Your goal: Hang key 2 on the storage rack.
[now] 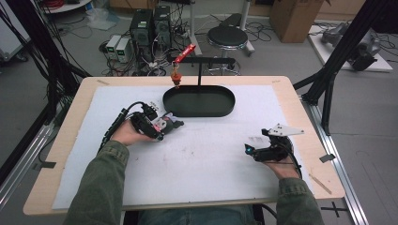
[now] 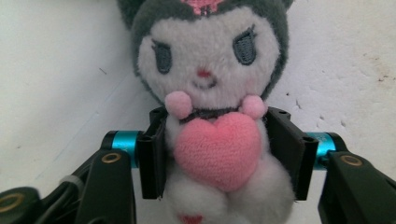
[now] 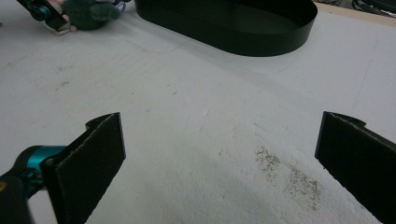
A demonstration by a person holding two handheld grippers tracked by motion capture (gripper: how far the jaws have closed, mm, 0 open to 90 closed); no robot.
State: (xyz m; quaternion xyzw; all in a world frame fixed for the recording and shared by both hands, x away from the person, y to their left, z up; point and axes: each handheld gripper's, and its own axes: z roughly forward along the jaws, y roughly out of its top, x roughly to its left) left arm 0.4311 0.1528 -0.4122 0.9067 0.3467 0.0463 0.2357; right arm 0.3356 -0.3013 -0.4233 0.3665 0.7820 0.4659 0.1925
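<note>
Figure: grasp stage of a plush transfer. Your left hand-held gripper (image 2: 219, 154) had its two black jaws pressed against the sides of the plush toy (image 2: 212, 107), at the level of the pink heart on its chest, so the toy was firmly pinched at the torso with its face turned toward the gripper camera. In the high view this left hand-held gripper (image 1: 166, 124) sat at about 9 o'clock on the tabletop (image 1: 65, 136), low over the white mat (image 1: 211, 164), with the toy just off the near-left end of the black oval tray (image 1: 199, 101). Your right hand-held gripper (image 3: 219, 158) stood wide open and held nothing, resting at about 4 o'clock, well apart from the toy. Behind the tray a black stand carried a red clip (image 1: 180, 58) at 12 o'clock. Judged step: the toy was gripped but not yet delivered. The next move probably called for lifting it clear of the mat and carrying it toward 1 o'clock over the tray rim.
</note>
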